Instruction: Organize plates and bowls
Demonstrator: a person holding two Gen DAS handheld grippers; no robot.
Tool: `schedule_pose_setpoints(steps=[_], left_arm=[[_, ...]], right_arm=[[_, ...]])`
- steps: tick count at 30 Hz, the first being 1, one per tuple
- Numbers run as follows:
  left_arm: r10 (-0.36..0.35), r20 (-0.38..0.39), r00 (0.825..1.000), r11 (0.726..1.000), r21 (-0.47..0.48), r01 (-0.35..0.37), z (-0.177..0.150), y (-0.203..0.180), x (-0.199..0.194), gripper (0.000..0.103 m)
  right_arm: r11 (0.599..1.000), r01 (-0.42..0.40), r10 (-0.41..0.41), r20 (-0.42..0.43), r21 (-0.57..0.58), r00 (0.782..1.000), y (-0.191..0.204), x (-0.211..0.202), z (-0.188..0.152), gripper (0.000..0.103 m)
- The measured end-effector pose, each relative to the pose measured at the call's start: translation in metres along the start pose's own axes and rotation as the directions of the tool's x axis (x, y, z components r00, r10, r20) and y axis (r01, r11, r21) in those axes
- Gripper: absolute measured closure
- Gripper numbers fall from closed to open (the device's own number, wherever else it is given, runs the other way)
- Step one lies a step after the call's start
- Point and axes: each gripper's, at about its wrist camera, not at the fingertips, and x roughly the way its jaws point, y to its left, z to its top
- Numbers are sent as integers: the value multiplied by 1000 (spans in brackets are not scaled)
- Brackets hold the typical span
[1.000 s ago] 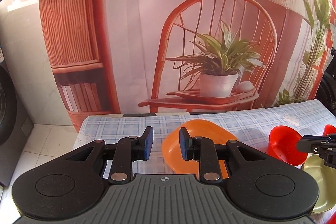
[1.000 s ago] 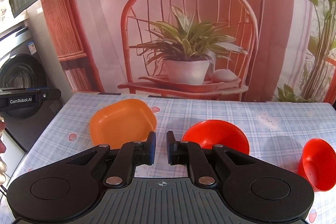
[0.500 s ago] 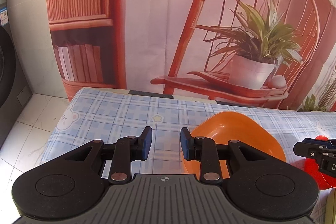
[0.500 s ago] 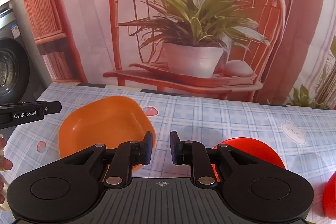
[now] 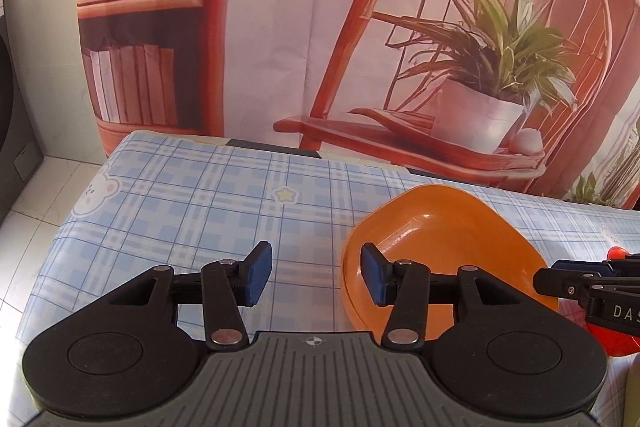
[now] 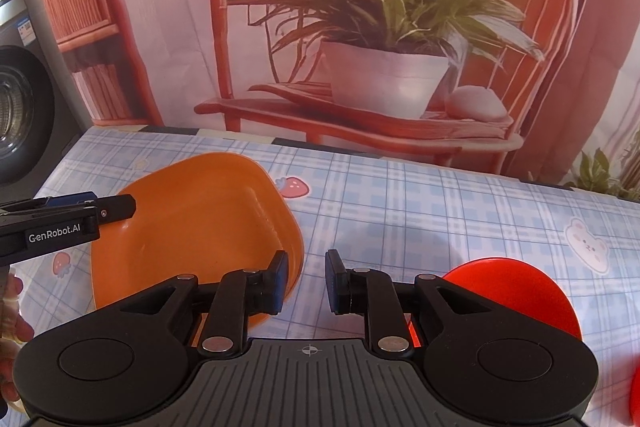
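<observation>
I am guiding two hand-held claws over a counter [image 5: 192,195] covered in a blue checked cloth. The left claw [image 5: 316,277] is released, and its blue pads have just been spreading apart with nothing between them. An orange plate [image 5: 444,227] with rounded corners is lying toward the counter's far left corner, and its near left rim is sitting just ahead of the left claw's right-hand pad. From the right wrist view, the right claw [image 6: 306,281] is also released, its jaws only narrowly parted, and they too have just been opening a little, gripping nothing. Its left-hand pad is hovering at the near right rim of the same plate [image 6: 192,227], while a red bowl [image 6: 516,291] is sitting behind its right-hand finger, nearer the counter's front edge. A sliver of a second red dish [image 6: 635,397] is showing at the right edge of that view.

I judge that I am approaching the first pick-up, with both claws closing in on the orange plate. Next, I think one claw needs to slide a pad under or over the plate's shallow rim and pinch it firmly; the thin, slick lip may slip.
</observation>
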Motion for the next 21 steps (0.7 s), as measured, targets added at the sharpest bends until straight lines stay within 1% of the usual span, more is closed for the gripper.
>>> schedule_pose_setpoints(steps=[1,2,3,4,6,7,10,13,15,18,21], left_arm=[[-15,-4,1000,1000,0,15,-2,0,0,54],[-31,-8,999,1000,1,31,-5,0,-1,67],[-32,-16,999,999,2,32,-8,0,-1,75],[-43,-15,999,999,1,43,-9,0,-2,76],[-59,-15,998,998,-6,59,-12,1,-5,86],[-69,-21,997,998,-2,69,-13,1,-7,92],[-35,-37,999,999,29,36,-15,-2,-14,92],[-44,-46,998,999,26,45,-18,1,-28,92],[-47,-46,998,998,28,49,-19,-1,-44,92],[-34,-31,999,997,72,36,-19,-9,-71,92],[-30,-34,999,994,108,33,-21,-18,-99,92]], right_arm=[[1000,1,-1,-5,0,1000,1,2,-1,85],[1000,1,-1,-11,4,1000,1,3,-2,85],[1000,-1,1,-17,12,1000,1,5,-4,86],[1000,-9,9,-20,22,1000,0,5,-5,87],[999,-32,33,-23,23,999,3,3,-6,94],[999,-33,33,-20,12,999,6,1,-7,94],[999,-37,37,-8,-10,999,13,-10,-9,94],[999,-44,44,-7,3,999,14,-25,-12,95],[999,-46,46,-3,1,999,16,-38,-15,95],[998,-57,56,11,17,998,15,-60,-21,95],[996,-65,63,26,54,998,12,-85,-29,96]])
